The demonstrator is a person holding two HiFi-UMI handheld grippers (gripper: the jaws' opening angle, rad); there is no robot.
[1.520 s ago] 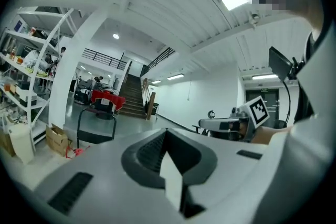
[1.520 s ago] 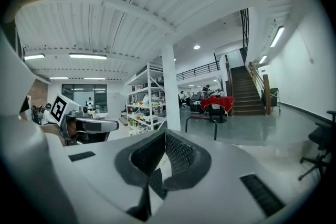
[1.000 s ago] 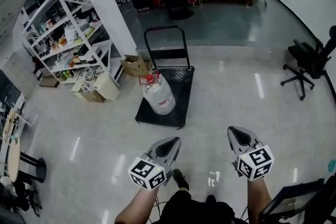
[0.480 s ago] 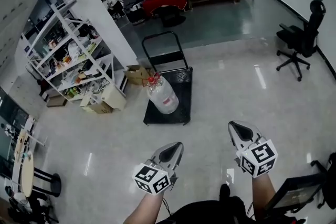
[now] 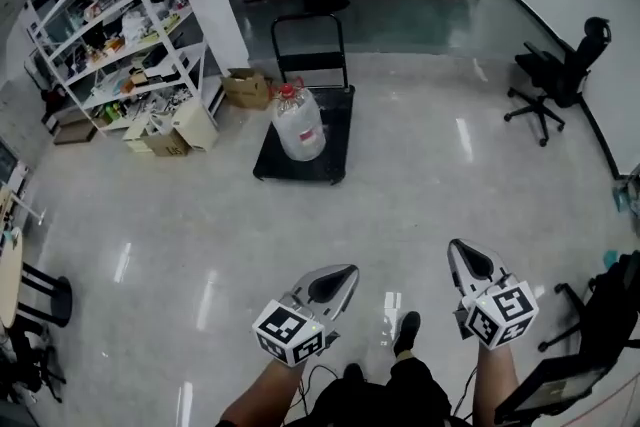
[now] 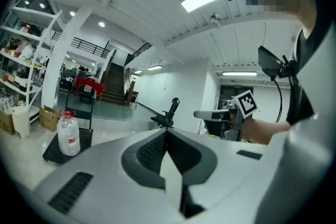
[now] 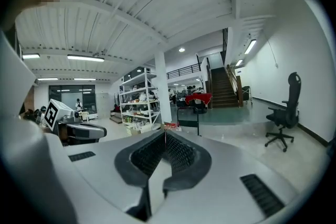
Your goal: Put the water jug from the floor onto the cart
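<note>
The water jug (image 5: 298, 123) is seen standing upright on the black cart (image 5: 332, 153) in the upper middle of the head view, well apart from both grippers, which are held near the bottom of the frame. The left gripper (image 5: 346, 271), lower centre, is closed with nothing between its jaws; in its own view the jug is placed far off at the left edge. The right gripper (image 5: 457, 246), lower right, is likewise closed and empty.
</note>
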